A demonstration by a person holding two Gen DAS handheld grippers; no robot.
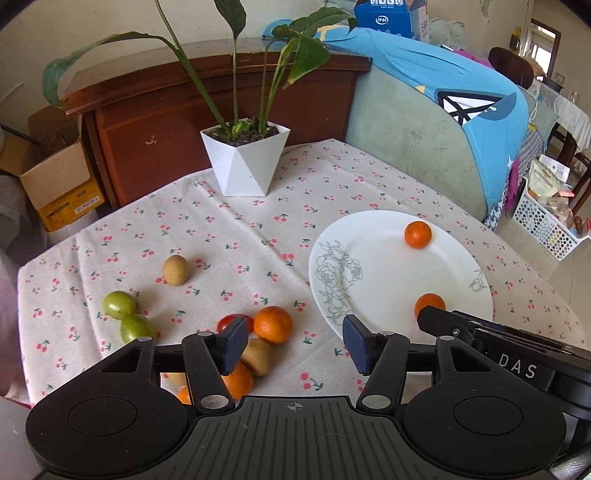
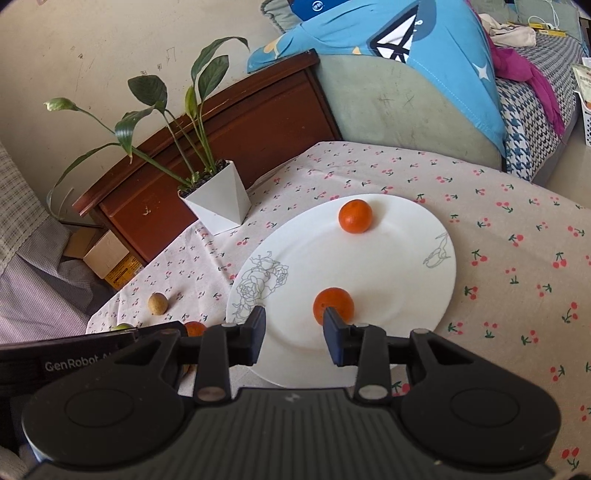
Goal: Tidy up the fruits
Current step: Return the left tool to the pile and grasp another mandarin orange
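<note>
My left gripper (image 1: 293,343) gaped empty; my right gripper (image 2: 293,338) stood narrowly open, empty, over the plate (image 2: 406,280), where a nudged orange (image 2: 333,305) could roll off.

You can read "DAS" in pale capitals on the black body of the right gripper (image 1: 517,363), where it juts in at the lower right of your left wrist view. In the right wrist view, the black body of the left gripper (image 2: 74,363) at the lower left carries "GenRobot", with further letters cut off behind the linkage. The blue carton (image 1: 384,16) on top of the sofa back bears a white oval logo and small print too blurred to make out. The yellow label on the cardboard box (image 1: 62,188) is also unreadable.
</note>
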